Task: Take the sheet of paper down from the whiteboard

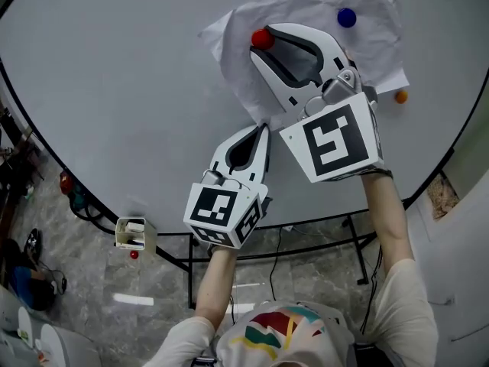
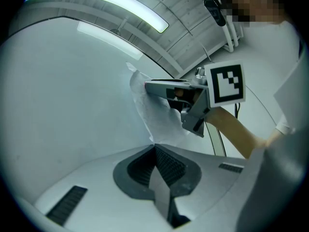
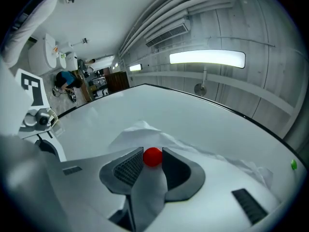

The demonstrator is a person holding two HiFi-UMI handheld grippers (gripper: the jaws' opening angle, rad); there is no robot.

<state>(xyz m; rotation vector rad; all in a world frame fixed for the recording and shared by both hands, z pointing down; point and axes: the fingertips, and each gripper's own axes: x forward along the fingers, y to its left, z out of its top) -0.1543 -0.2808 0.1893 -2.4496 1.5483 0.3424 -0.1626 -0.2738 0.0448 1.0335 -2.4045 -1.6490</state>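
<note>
A crumpled white sheet of paper [image 1: 321, 10] hangs on the whiteboard [image 1: 130, 75], at the upper right of the head view. My right gripper [image 1: 266, 46] is shut on a red ball magnet [image 1: 262, 38] at the sheet's left part; the right gripper view shows the red magnet [image 3: 153, 156] squeezed between the two pads. A blue magnet [image 1: 347, 17] sits on the sheet, and an orange magnet [image 1: 401, 96] lies by its lower right corner. My left gripper [image 1: 263, 128] is shut, its tips pinching the paper's [image 2: 154, 120] lower edge.
A black rim bounds the whiteboard, with its stand's bars [image 1: 306, 228] below. A small white holder [image 1: 134, 234] hangs under the board's lower left edge. In the left gripper view my right gripper [image 2: 149, 85] reaches in from the right, above my jaws.
</note>
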